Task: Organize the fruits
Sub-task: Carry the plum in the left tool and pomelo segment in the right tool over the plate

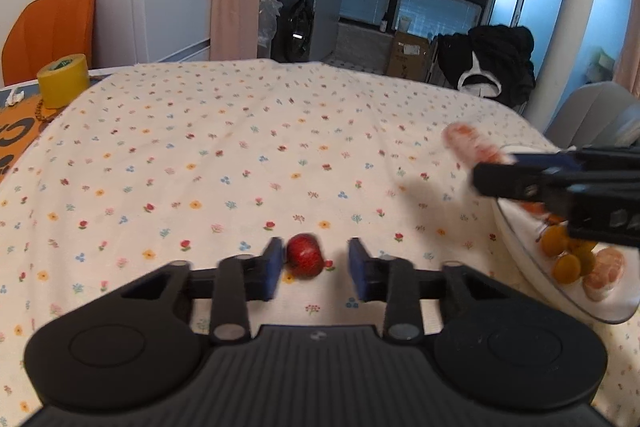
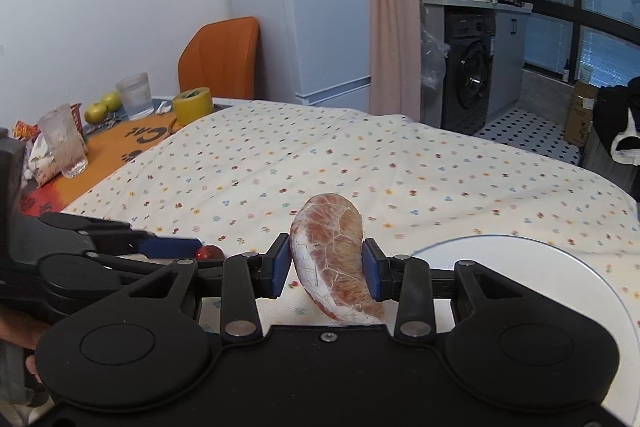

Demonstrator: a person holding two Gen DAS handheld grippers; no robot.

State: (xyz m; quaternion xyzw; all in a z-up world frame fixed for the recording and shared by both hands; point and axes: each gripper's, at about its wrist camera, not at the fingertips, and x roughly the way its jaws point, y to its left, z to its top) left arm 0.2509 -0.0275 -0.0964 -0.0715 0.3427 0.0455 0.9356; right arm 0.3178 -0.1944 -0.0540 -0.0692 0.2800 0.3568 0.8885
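Note:
A small red strawberry-like fruit [image 1: 305, 255] lies on the flowered tablecloth between the pads of my left gripper [image 1: 314, 261]. That gripper is open: the left pad is close against the fruit and there is a gap on the right. My right gripper [image 2: 326, 267] is shut on a peeled pink citrus segment [image 2: 332, 259], held upright just left of a clear glass plate [image 2: 560, 267]. In the left wrist view the same segment [image 1: 468, 143] sticks out of the right gripper [image 1: 492, 167] above the plate's rim [image 1: 520, 259]. The plate holds small yellow fruits [image 1: 564, 259] and peeled orange segments [image 1: 604, 273].
A yellow tape roll [image 2: 193, 105], two glasses [image 2: 66, 143], green apples [image 2: 96, 111] and snack packets stand on the orange cloth at the table's far left. An orange chair [image 2: 220, 59] sits behind. The red fruit [image 2: 210, 253] shows beside the left gripper's finger [image 2: 172, 247].

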